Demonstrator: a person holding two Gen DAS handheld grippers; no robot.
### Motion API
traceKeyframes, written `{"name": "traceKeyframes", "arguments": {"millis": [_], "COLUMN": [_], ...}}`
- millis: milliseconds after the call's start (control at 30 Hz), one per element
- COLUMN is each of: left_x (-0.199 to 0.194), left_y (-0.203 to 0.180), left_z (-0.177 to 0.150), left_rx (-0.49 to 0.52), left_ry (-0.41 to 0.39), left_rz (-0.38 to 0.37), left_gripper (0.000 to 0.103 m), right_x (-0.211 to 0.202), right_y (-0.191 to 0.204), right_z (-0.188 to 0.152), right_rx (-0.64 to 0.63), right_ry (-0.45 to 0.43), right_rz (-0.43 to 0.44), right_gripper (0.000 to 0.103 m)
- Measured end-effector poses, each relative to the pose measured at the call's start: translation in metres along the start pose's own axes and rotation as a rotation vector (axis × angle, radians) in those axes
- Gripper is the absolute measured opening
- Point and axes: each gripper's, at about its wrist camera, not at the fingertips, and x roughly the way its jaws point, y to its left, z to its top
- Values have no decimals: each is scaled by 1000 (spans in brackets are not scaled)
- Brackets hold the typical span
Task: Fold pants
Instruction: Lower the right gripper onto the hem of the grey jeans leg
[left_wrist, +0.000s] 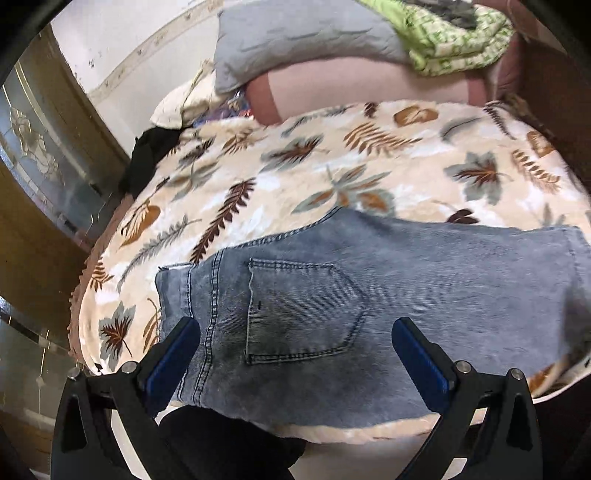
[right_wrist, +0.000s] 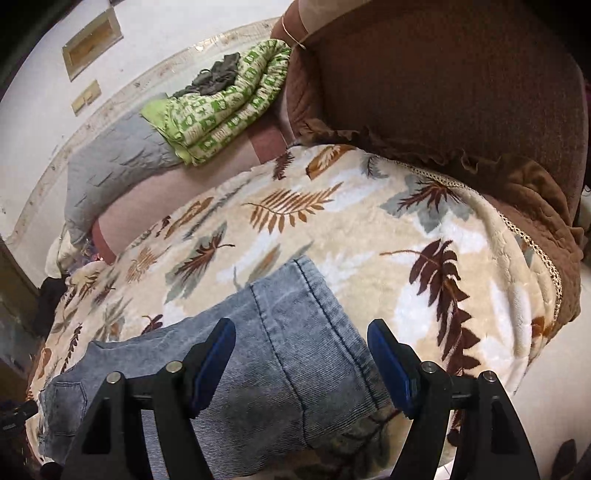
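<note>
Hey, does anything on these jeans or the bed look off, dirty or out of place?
Yes. The jeans have a dark smudge over the back pocket, near the left gripper; stain or shadow, I cannot tell. Otherwise they lie flat on the leaf-print blanket.

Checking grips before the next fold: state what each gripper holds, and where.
Nothing. Left gripper and right gripper both stand open above the faded blue denim pants, pads clear of the cloth.

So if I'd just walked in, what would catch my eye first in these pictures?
Probably the faded blue jeans, lying flat across a cream blanket with a leaf print. Then the two open grippers above the denim, holding nothing. At the far end, a folded green quilt sits beside a grey pillow.
</note>
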Motion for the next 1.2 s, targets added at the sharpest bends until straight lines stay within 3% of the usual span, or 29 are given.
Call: {"name": "traceKeyframes", "arguments": {"millis": [233, 500, 633, 800, 967, 1067, 1200], "left_x": [-45, -70, -63, -46, -32, -20, -11], "left_y": [-2, -5, -6, -2, 10, 10, -10], "left_z": [-9, -15, -20, -20, -21, -21, -23], "left_rx": [4, 20, 32, 22, -14, -49, 2], "left_ry": [-77, -151, -135, -101, -82, -46, -11], "left_rz": [-53, -137, -169, -166, -128, -149, -159], "left_gripper": [103, 103, 103, 103, 103, 103, 103], "right_x": [-11, -30, -62, -96, -90, -82, -66], "right_y": [16, 44, 34, 20, 6, -5, -30], "right_z": [-5, -21, -12, 11, 29, 29, 18], "right_rx": [-34, -179, -109, -107, -54, -39, 39], "right_ry": [-28, -47, -36, -111, -89, -72, -17], "right_rz": [39, 91, 198, 202, 220, 216, 214], "right_gripper": [77, 77, 77, 80, 81, 81, 81]}}
